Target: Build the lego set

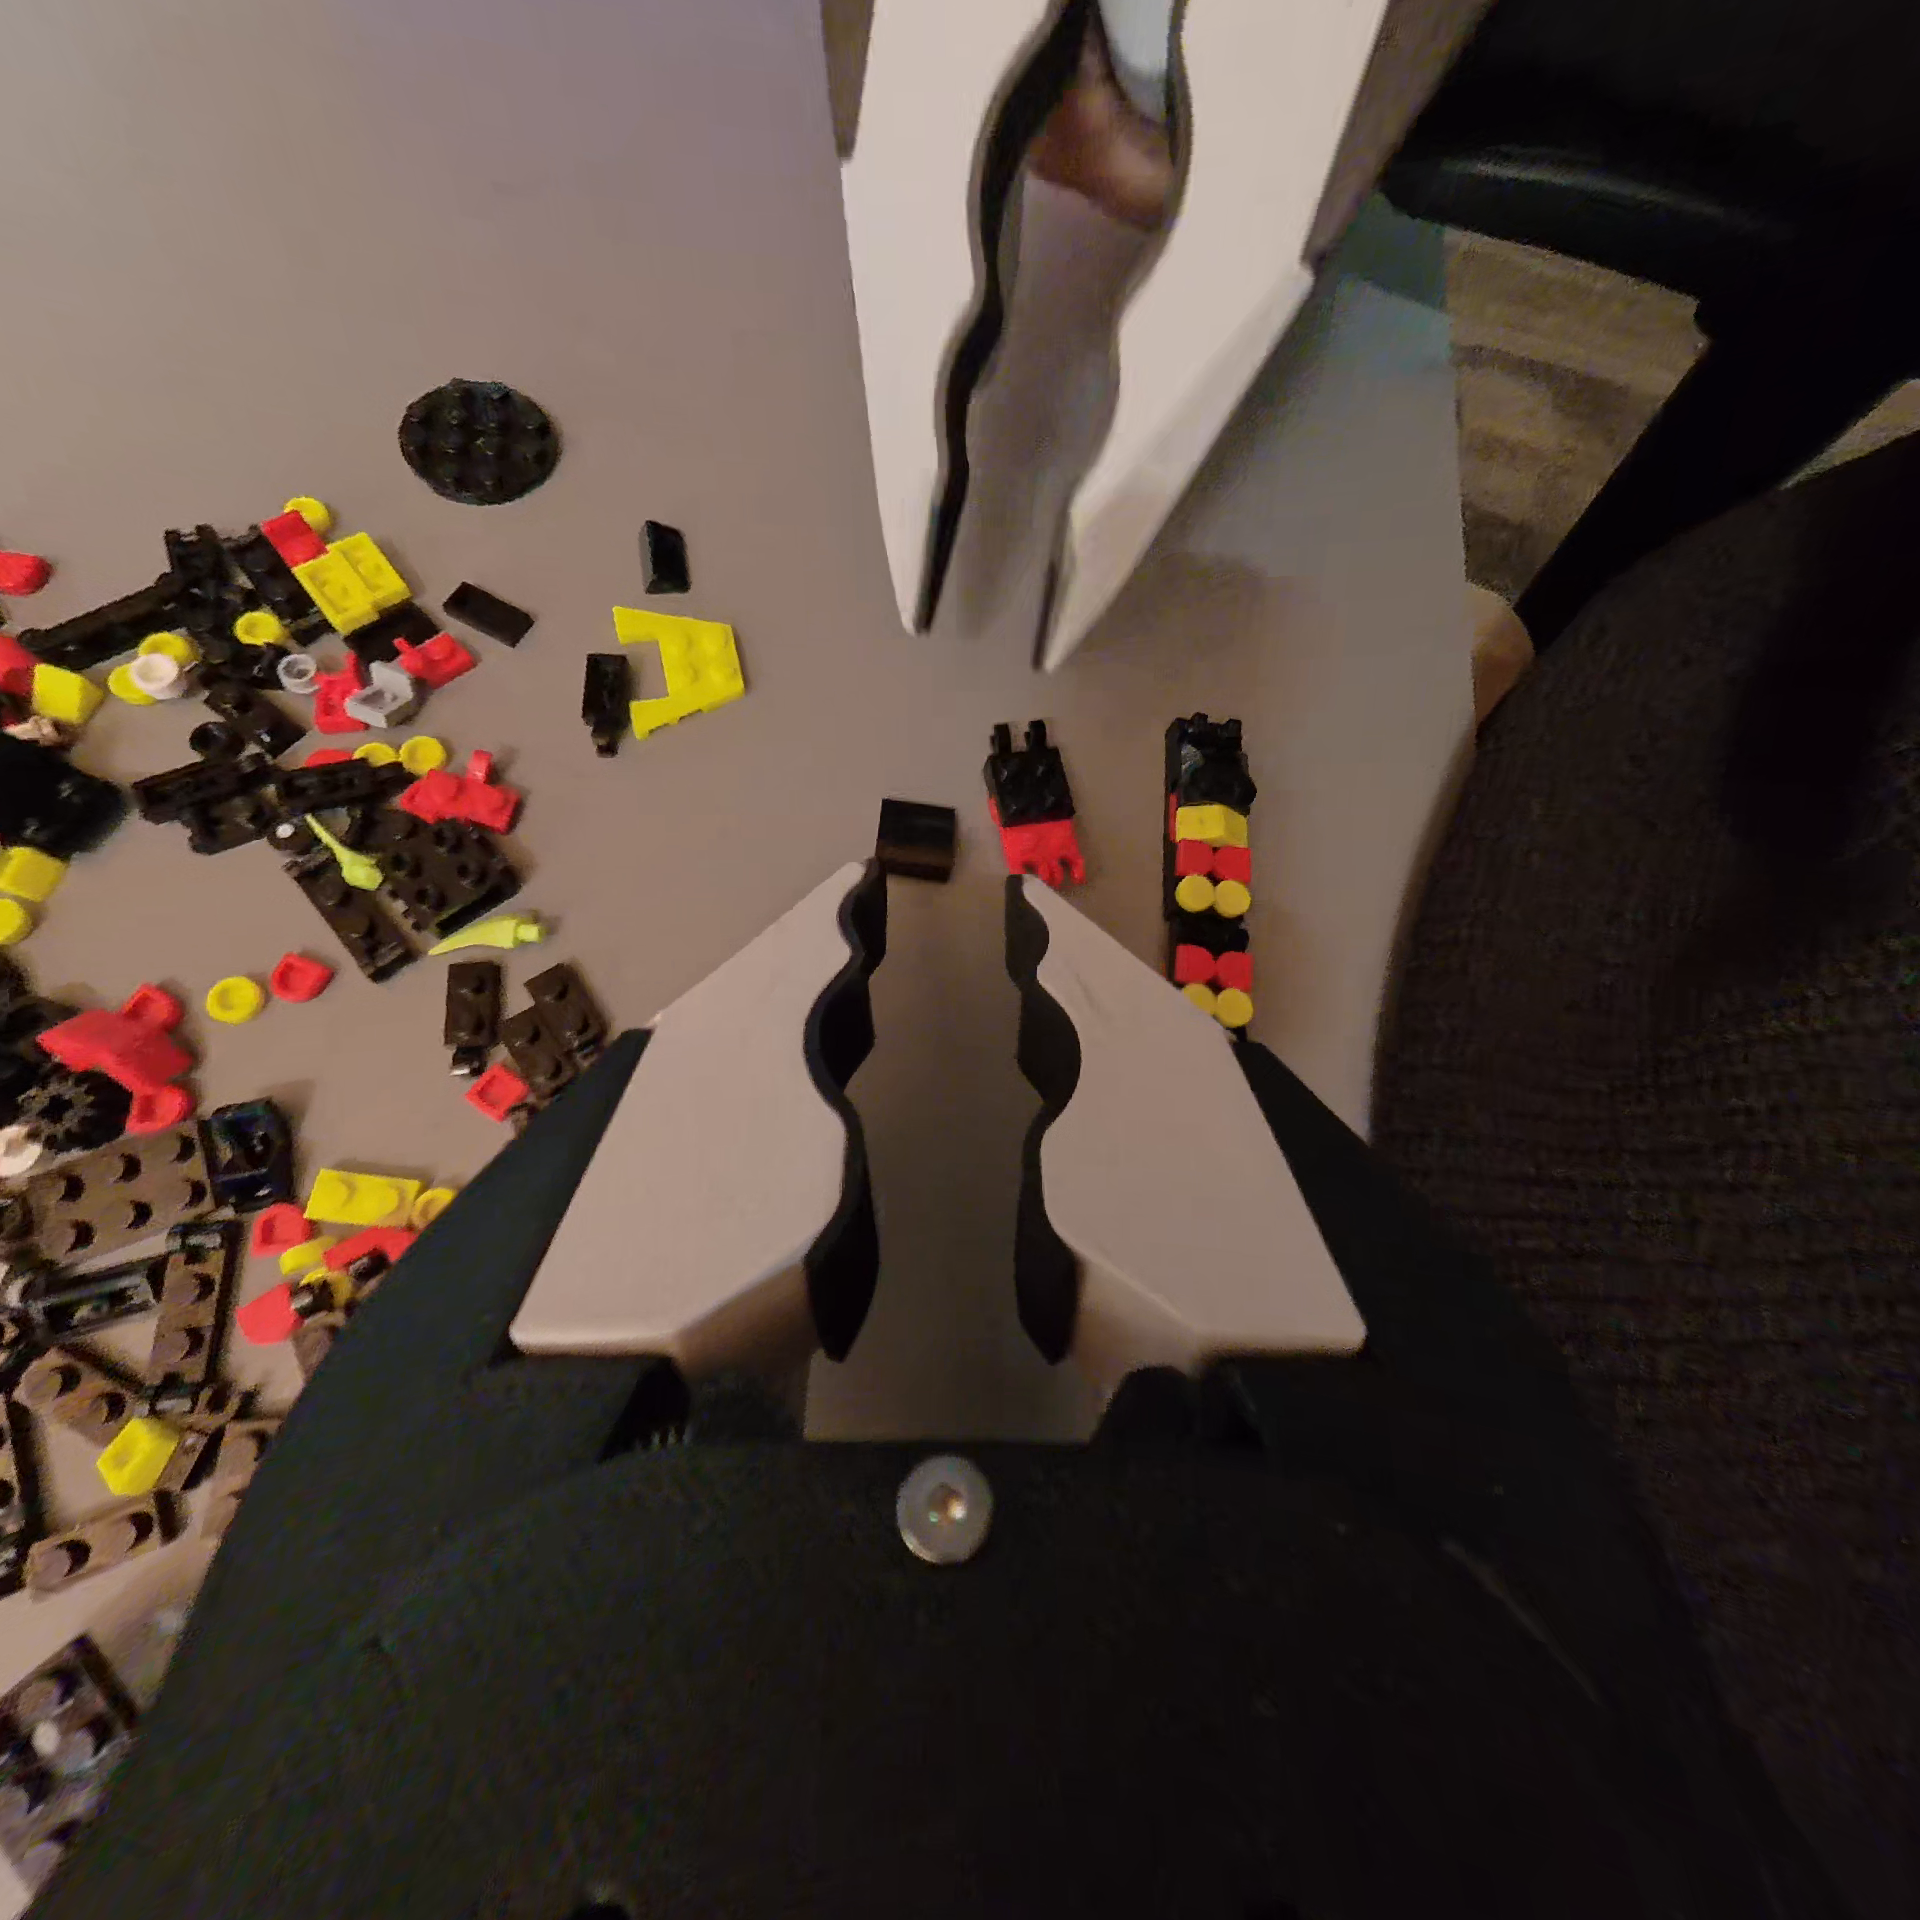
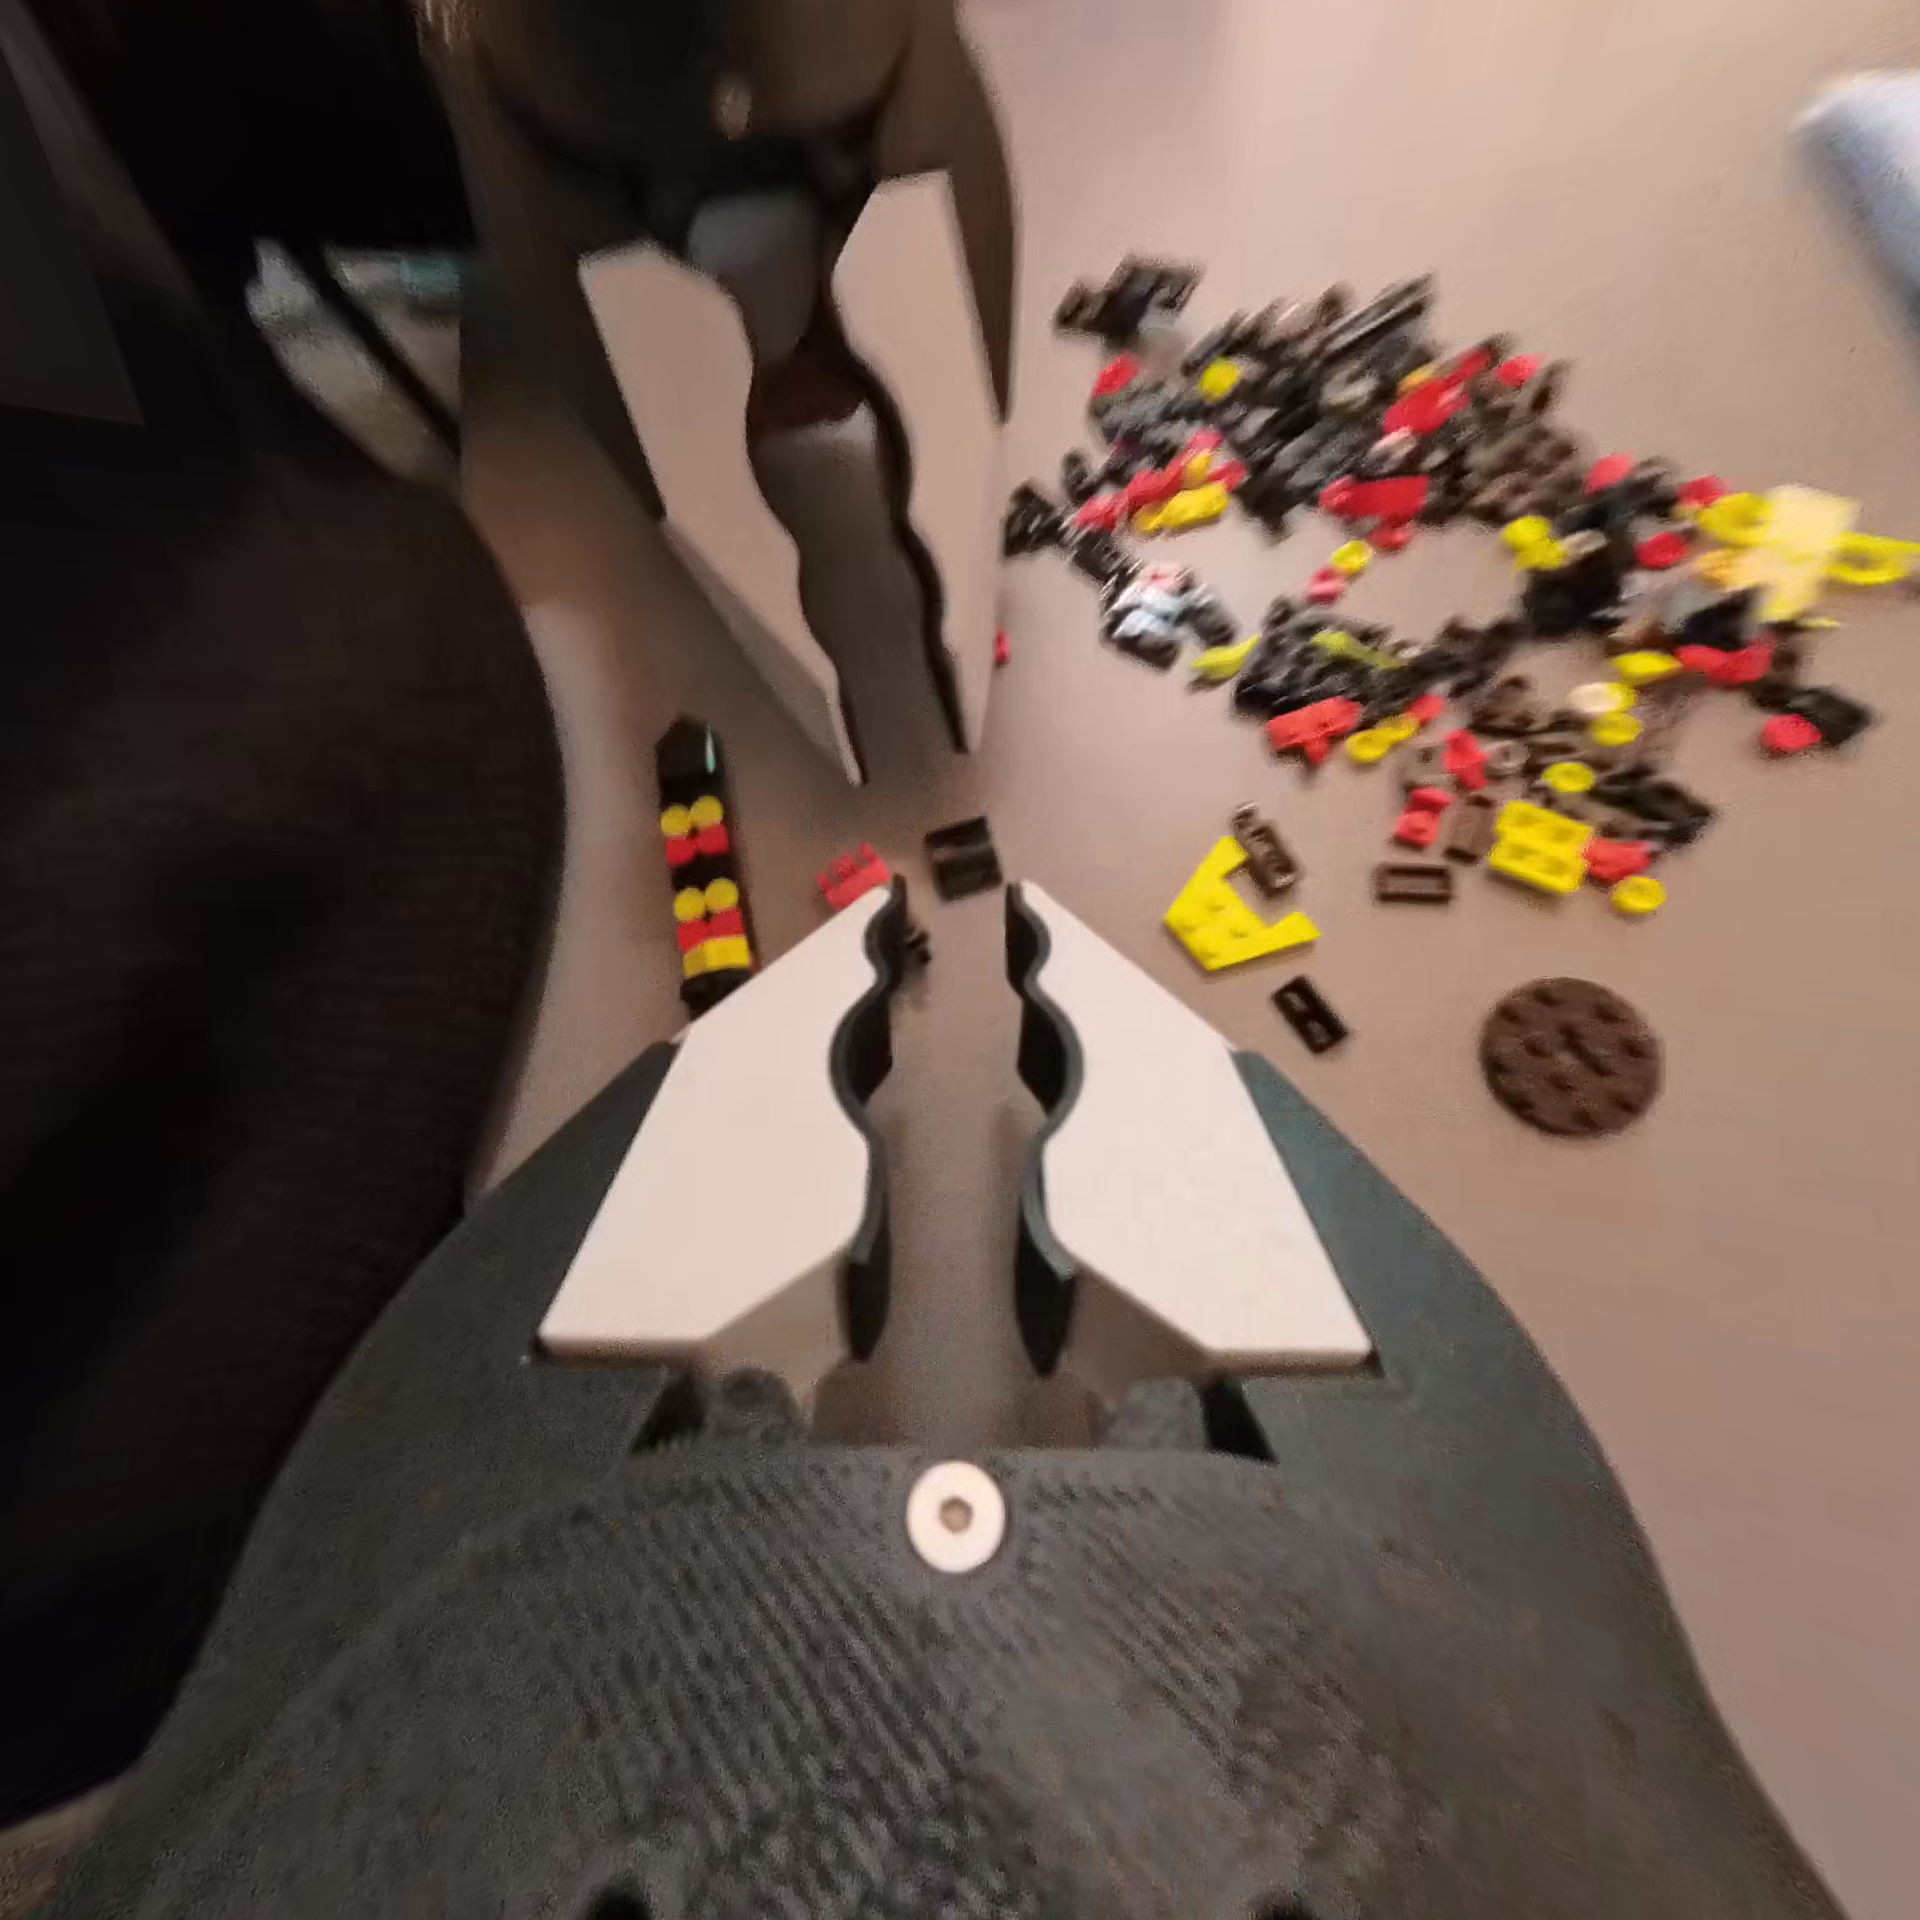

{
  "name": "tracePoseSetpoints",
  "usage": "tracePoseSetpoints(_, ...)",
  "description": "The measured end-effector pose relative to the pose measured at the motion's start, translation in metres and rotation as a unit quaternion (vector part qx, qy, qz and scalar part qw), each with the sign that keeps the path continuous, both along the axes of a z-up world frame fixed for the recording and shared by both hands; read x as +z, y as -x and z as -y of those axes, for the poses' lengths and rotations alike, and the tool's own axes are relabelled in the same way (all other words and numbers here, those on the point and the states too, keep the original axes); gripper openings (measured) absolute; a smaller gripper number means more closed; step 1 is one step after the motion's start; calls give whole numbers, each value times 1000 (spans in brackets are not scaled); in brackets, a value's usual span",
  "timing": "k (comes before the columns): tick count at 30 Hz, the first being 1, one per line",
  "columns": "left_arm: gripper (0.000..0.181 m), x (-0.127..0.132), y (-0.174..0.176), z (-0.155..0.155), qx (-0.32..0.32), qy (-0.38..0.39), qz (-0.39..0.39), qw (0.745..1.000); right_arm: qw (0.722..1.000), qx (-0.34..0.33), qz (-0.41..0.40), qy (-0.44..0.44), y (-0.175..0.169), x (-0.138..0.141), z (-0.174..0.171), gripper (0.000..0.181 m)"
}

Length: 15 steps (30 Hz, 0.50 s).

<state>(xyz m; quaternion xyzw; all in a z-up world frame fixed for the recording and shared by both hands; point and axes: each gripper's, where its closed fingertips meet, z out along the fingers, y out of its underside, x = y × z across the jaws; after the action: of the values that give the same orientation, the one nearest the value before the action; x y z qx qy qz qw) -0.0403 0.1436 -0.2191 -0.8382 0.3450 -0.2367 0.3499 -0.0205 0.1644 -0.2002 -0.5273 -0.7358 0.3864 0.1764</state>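
Observation:
My left gripper (image 1: 945, 881) is open and empty, low over the grey table (image 1: 623, 260). A small black brick (image 1: 916, 840) lies just ahead of its left fingertip. A short black-and-red assembly (image 1: 1032, 805) lies ahead of its right fingertip. A long black strip with red and yellow round studs (image 1: 1210, 873) lies to the right near the table edge. My right gripper (image 2: 951, 902) is open and empty and faces the left one (image 2: 909, 758) across these pieces. The black brick (image 2: 961, 857) lies between the two grippers. The red end of the assembly (image 2: 854, 876) shows beside my right gripper's left finger, which partly hides it.
A big pile of loose black, red and yellow pieces (image 1: 208, 831) covers the left of the table, and it is blurred in the right wrist view (image 2: 1455, 571). A yellow wedge plate (image 1: 686, 665) and a black round plate (image 1: 480, 444) lie apart. Dark chair fabric (image 1: 1662, 1039) borders the table edge.

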Motion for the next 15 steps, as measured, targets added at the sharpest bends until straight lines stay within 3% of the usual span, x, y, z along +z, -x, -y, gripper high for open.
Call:
tracePoseSetpoints(1, 21, -3, -1, -1, 2, -2, -10, 1000, 1000, 14, 9, -9, -2, -6, 4, 17)
tracePoseSetpoints(9, 22, -15, -9, -14, 6, -7, -44, 999, 997, 59, 35, -31, -7, -26, 12, 29)
tracePoseSetpoints(15, 16, -17, -6, -14, 6, 5, -43, 999, 996, 69, 37, -42, -5, -31, 20, 23)
